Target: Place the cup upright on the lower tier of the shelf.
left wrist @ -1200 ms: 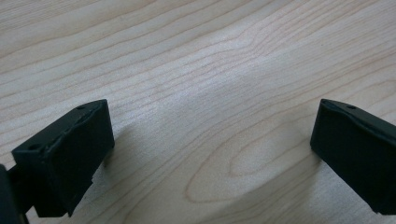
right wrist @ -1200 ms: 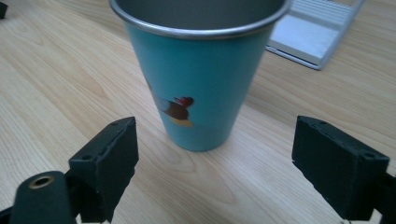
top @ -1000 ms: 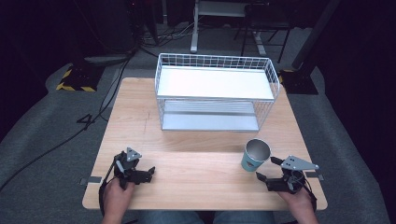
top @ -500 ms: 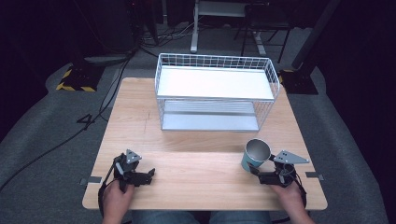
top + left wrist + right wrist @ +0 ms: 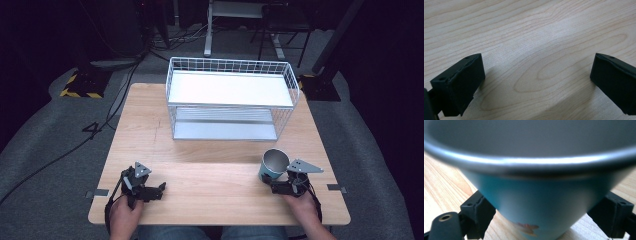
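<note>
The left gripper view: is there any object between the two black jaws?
No, the left gripper has its jaws spread wide over the bare wooden table, with nothing between them.

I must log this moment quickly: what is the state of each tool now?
Left tool: open, nothing between its jaws, above bare table.
Right tool: jaws around the blue cup; grip cannot be told.

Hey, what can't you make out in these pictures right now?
- Cup base: cut off by the right gripper view's bottom edge.
- Whether the right gripper touches the cup: its jaws flank it, contact unclear.
- Print on the cup: blurred, cut off.
- Rack lower shelf's back: hidden by the top shelf, high view.
</note>
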`<state>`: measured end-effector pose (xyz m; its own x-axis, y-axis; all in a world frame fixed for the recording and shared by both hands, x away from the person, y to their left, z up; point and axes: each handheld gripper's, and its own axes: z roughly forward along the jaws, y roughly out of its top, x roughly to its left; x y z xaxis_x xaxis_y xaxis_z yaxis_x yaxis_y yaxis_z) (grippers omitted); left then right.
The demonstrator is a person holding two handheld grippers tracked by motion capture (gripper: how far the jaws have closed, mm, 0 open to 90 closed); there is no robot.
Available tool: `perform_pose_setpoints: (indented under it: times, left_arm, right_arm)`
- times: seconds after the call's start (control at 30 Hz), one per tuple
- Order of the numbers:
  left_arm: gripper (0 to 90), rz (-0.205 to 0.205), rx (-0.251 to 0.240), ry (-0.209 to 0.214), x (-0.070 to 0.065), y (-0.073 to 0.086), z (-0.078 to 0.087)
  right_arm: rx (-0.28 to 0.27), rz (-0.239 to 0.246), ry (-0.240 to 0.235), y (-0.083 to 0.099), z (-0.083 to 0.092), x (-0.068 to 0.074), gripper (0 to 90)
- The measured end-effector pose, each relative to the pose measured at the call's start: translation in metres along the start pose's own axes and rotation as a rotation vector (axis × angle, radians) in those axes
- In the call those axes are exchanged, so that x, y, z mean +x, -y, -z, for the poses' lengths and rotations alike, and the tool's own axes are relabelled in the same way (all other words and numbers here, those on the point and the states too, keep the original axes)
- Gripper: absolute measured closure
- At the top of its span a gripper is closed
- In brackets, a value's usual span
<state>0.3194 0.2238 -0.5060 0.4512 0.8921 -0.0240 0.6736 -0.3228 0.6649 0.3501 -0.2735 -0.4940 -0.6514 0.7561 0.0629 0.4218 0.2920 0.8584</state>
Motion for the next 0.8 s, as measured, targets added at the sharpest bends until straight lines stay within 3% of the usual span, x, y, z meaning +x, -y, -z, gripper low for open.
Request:
perform_pose_setpoints:
  times: [0.27,0.8]
  left_arm:
    - [0.0,0.001,0.0,0.0,0.0,0.0,0.0]
    - [0.0,0.0,0.0,0.0,0.0,-0.0001,0.0]
  right_arm:
    - [0.001,0.023,0.011,0.0009,-0.0003,0.002,21.6]
    - [-0.004,0.049,0.012,-0.0059,0.004,0.0091,22.2]
